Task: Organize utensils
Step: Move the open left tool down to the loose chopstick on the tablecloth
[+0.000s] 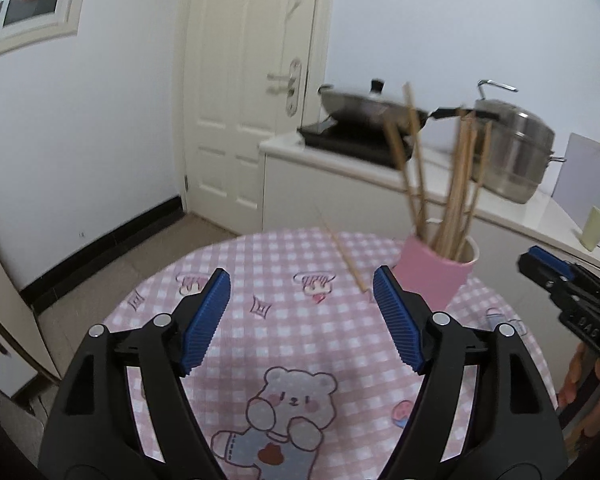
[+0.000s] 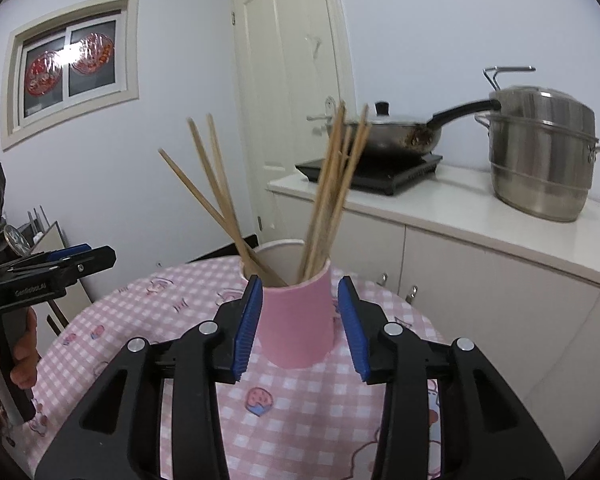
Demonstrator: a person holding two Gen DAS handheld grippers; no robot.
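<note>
A pink cup (image 2: 298, 320) stands upright on the pink checked tablecloth (image 2: 140, 312), holding several wooden chopsticks (image 2: 328, 196). My right gripper (image 2: 300, 328) is open, its blue pads on either side of the cup; the left pad looks touching or nearly so, the right pad stands apart. In the left wrist view the cup (image 1: 436, 276) stands to the right, and one loose chopstick (image 1: 346, 256) lies on the cloth left of it. My left gripper (image 1: 302, 316) is open and empty above the cloth, near that chopstick's near end.
A white counter (image 2: 440, 208) behind the table carries a black cooktop (image 2: 376, 172) with a pan (image 2: 384, 136) and a steel steamer pot (image 2: 540, 152). A white door (image 1: 252, 80) is at the back. The round table's edge (image 1: 148, 280) drops to the floor at left.
</note>
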